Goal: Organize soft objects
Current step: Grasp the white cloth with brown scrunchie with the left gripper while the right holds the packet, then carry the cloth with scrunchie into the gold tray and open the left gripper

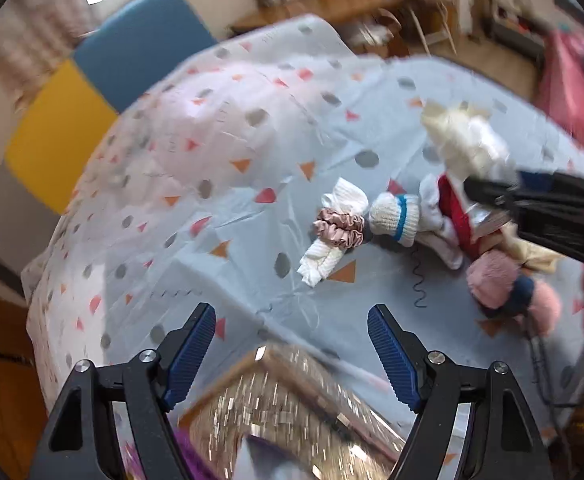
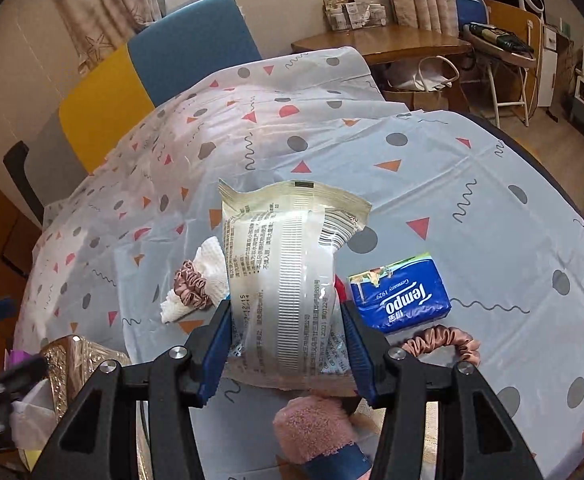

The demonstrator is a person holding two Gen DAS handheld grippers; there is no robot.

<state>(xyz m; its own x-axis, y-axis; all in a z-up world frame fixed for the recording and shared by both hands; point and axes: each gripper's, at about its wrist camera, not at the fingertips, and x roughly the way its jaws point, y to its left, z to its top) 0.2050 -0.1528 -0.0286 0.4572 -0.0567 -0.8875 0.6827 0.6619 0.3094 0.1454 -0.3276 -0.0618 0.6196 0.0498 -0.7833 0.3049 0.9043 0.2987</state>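
My right gripper (image 2: pixel 285 320) is shut on a cream plastic wipes pack (image 2: pixel 282 272) and holds it upright above the table; the pack shows in the left wrist view (image 1: pixel 466 144) at the right. My left gripper (image 1: pixel 292 340) is open and empty, above a glittery gold box (image 1: pixel 292 408). Ahead of it lie a white cloth (image 1: pixel 332 232) with a pink scrunchie (image 1: pixel 340 230), a white sock with a blue stripe (image 1: pixel 396 216), a red and white item (image 1: pixel 454 216) and pink fluffy earmuffs (image 1: pixel 508 288). The cloth and scrunchie (image 2: pixel 190 288) also show in the right wrist view.
A blue Tempo tissue pack (image 2: pixel 400 298) and a second pink scrunchie (image 2: pixel 444 344) lie right of my right gripper. A pink towel roll (image 2: pixel 316 428) sits below it. The patterned tablecloth (image 2: pixel 472 184) covers the table. Yellow and blue chairs (image 2: pixel 152 76) stand behind.
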